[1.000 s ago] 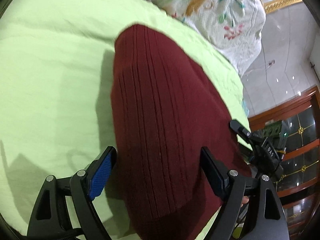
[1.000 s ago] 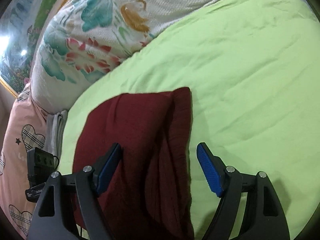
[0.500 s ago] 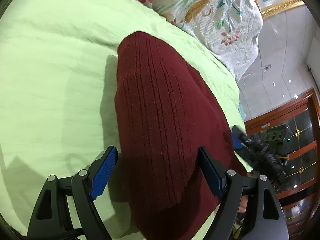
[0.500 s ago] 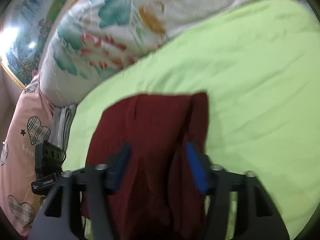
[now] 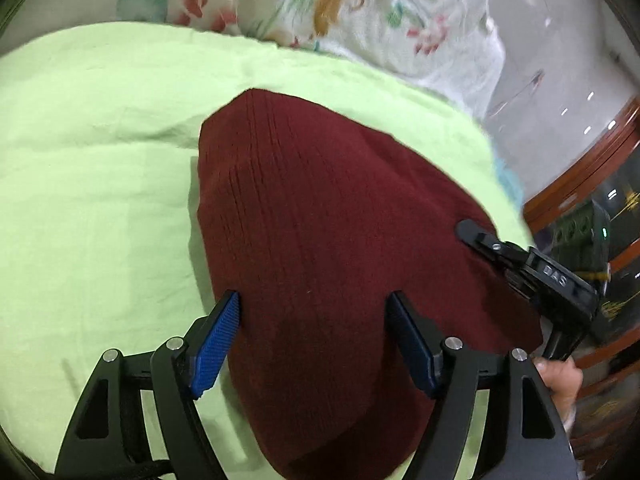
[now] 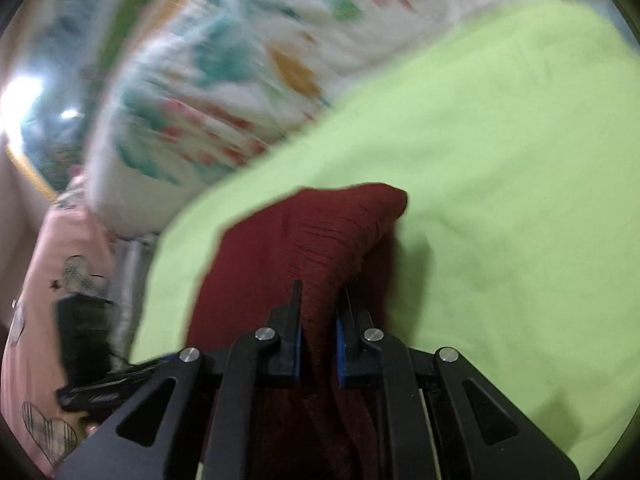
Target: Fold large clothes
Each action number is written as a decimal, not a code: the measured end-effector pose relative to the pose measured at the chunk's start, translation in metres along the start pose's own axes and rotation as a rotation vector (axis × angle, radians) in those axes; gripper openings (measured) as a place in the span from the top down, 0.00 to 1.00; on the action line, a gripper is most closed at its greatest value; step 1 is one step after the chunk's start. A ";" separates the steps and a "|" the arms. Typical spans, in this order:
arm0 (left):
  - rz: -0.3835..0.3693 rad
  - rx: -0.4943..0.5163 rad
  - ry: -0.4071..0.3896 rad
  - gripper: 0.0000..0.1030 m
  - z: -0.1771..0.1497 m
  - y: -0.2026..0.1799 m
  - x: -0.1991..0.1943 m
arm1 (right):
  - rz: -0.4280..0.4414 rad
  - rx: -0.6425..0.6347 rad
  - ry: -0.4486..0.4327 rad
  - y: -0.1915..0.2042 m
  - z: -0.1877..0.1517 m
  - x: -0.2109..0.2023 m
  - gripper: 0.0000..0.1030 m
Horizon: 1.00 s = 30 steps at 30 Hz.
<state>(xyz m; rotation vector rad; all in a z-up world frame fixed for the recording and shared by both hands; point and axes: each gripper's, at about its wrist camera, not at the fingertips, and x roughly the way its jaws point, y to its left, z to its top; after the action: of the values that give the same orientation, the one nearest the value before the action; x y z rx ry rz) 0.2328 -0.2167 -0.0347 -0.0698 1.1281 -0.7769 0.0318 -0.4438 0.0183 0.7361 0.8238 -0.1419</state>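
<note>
Maroon ribbed knit is pinched in the clenched jaws of the right gripper [image 6: 319, 300], while the left gripper [image 5: 316, 320] spreads its jaws wide over the folded sweater [image 5: 320, 220] lying on the lime-green bed sheet [image 5: 100, 180].

Deep maroon on the ribbed knit garment [image 5: 328, 240], lying over a plain lime-green sheet [image 5: 100, 184]. Behind it, a white quilt [image 5: 360, 12] printed with red, teal and orange leaves, and a pink pillow [image 6: 36, 300] with plaid hearts. Both black grippers carry blue pads [image 5: 216, 340].
</note>
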 end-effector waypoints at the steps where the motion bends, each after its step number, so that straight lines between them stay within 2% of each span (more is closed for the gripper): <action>1: 0.007 -0.005 0.000 0.25 -0.001 0.001 0.002 | -0.001 0.020 0.029 -0.009 -0.004 0.010 0.87; 5: -0.035 -0.053 0.003 0.24 -0.005 0.014 -0.002 | 0.049 0.046 0.021 -0.018 -0.007 0.013 0.86; 9: -0.049 -0.097 0.000 0.24 -0.009 0.025 -0.012 | 0.031 0.011 0.036 -0.005 -0.003 0.015 0.77; 11: -0.044 -0.117 -0.017 0.23 -0.011 0.032 -0.021 | 0.026 0.013 0.035 -0.004 0.000 0.011 0.61; 12: -0.045 -0.127 -0.027 0.23 -0.012 0.035 -0.025 | 0.028 0.017 0.025 -0.005 0.001 0.008 0.42; 13: -0.044 -0.132 -0.034 0.23 -0.010 0.038 -0.027 | 0.028 0.018 0.019 -0.007 0.002 0.006 0.28; 14: -0.039 -0.138 -0.040 0.20 -0.010 0.041 -0.028 | 0.030 0.018 0.015 -0.010 0.004 0.005 0.27; 16: -0.039 -0.151 -0.014 0.13 -0.009 0.048 -0.019 | 0.035 0.029 0.050 -0.013 0.006 0.011 0.27; 18: -0.063 -0.172 0.011 0.06 -0.007 0.055 -0.007 | 0.071 0.045 0.125 -0.017 0.008 0.025 0.27; 20: -0.119 -0.215 0.047 0.01 -0.006 0.065 0.008 | 0.087 0.034 0.162 -0.016 0.009 0.037 0.27; 22: -0.182 -0.244 0.059 0.00 -0.003 0.073 0.020 | 0.099 0.014 0.188 -0.011 0.010 0.045 0.27; 23: -0.198 -0.241 0.053 0.03 -0.002 0.072 0.023 | 0.127 0.021 0.209 -0.010 0.012 0.050 0.28; 24: -0.225 -0.230 0.052 0.13 0.000 0.072 0.026 | 0.145 0.028 0.219 -0.011 0.012 0.052 0.37; 25: -0.268 -0.230 0.057 0.21 0.001 0.069 0.029 | 0.165 0.040 0.246 -0.012 0.012 0.059 0.51; 28: -0.256 -0.217 0.038 0.32 0.001 0.065 0.023 | 0.199 0.080 0.254 -0.014 0.008 0.060 0.65; 30: -0.255 -0.201 0.011 0.43 -0.002 0.062 0.008 | 0.203 0.087 0.237 -0.008 0.005 0.052 0.67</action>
<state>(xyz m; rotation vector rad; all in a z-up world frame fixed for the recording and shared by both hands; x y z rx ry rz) 0.2650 -0.1747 -0.0684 -0.3842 1.2195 -0.8873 0.0672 -0.4448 -0.0212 0.9257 0.9663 0.0942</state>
